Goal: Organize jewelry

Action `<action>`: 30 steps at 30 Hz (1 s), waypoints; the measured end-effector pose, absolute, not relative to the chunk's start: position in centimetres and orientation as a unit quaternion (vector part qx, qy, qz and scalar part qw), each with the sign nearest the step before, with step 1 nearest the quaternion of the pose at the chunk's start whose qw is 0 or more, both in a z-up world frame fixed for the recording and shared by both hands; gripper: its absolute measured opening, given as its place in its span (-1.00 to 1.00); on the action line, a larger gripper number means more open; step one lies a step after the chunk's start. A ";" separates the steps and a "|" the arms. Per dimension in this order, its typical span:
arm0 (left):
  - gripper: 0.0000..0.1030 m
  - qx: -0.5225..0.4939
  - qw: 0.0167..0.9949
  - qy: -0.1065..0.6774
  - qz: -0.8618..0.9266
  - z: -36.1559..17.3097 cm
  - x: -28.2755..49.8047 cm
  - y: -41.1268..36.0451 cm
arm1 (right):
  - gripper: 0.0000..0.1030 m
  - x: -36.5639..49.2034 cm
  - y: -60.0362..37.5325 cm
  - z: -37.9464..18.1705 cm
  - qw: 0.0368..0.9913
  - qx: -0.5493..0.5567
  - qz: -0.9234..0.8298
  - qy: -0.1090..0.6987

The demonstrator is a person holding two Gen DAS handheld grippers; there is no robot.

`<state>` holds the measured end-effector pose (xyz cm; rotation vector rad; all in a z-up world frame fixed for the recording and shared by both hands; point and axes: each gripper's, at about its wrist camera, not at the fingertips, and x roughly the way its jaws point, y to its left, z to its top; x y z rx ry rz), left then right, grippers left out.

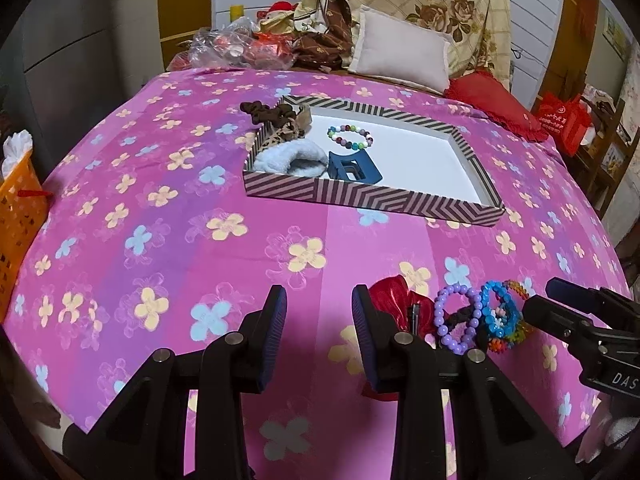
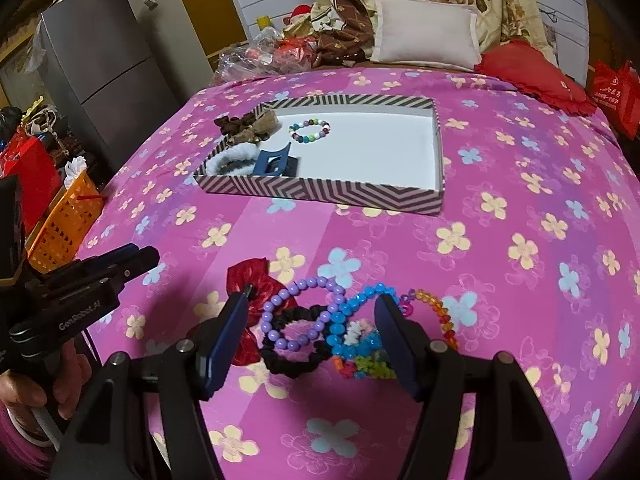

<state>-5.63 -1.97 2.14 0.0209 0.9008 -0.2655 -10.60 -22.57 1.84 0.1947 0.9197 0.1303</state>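
A striped box [image 1: 372, 196] [image 2: 320, 194] sits mid-bed holding a multicoloured bead bracelet [image 1: 350, 138] [image 2: 310, 131], a blue claw clip [image 1: 354, 168] [image 2: 276, 164], a pale blue scrunchie [image 1: 288, 160] [image 2: 232, 160] and brown scrunchies [image 1: 276, 114]. On the pink flowered sheet near me lie a red bow clip [image 1: 396, 300] [image 2: 256, 284], a purple bead bracelet [image 1: 458, 316] [image 2: 304, 312], a black scrunchie [image 2: 296, 364], a blue bead bracelet [image 1: 498, 316] [image 2: 352, 328] and a rainbow bead bracelet [image 2: 440, 316]. My left gripper [image 1: 319, 316] stands open over bare sheet, left of the bow. My right gripper [image 2: 312, 332] stands open astride the pile.
Pillows [image 1: 400, 52] and a red cushion [image 1: 496, 108] line the bed's far end, beside plastic bags [image 1: 236, 44]. An orange basket [image 1: 16, 216] [image 2: 64, 224] stands off the left edge, a grey fridge [image 2: 100, 52] behind it. A hand [image 2: 36, 392] holds the left gripper's handle.
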 end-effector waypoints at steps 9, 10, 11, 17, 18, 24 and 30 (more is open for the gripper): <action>-0.30 -0.023 0.870 0.467 -0.158 0.9 -6.0 -1.8 | 0.34 -11.4 -23.9 0.9 0.886 0.094 0.049 0.452; -0.30 -0.025 0.866 0.471 -0.164 0.8 -6.1 -2.0 | 0.34 -11.5 -24.0 0.8 0.885 0.095 0.048 0.452; -0.30 -0.026 0.862 0.476 -0.172 0.5 -6.2 -2.2 | 0.34 -11.6 -24.4 0.7 0.885 0.098 0.045 0.453; -0.29 -0.023 0.838 0.500 -0.218 -0.8 -7.2 -3.9 | 0.34 -12.0 -25.6 0.4 0.888 0.085 0.027 0.451; -0.29 -0.017 0.835 0.504 -0.222 -1.1 -7.4 -4.3 | 0.34 -12.1 -26.1 0.4 0.888 0.087 0.024 0.450; -0.28 -0.007 0.829 0.513 -0.220 -2.4 -7.4 -5.4 | 0.33 -12.6 -29.6 0.8 0.890 0.117 -0.004 0.442; -0.25 0.004 0.831 0.512 -0.218 -2.9 -7.0 -6.2 | 0.14 -13.1 -30.5 0.8 0.891 0.133 0.013 0.434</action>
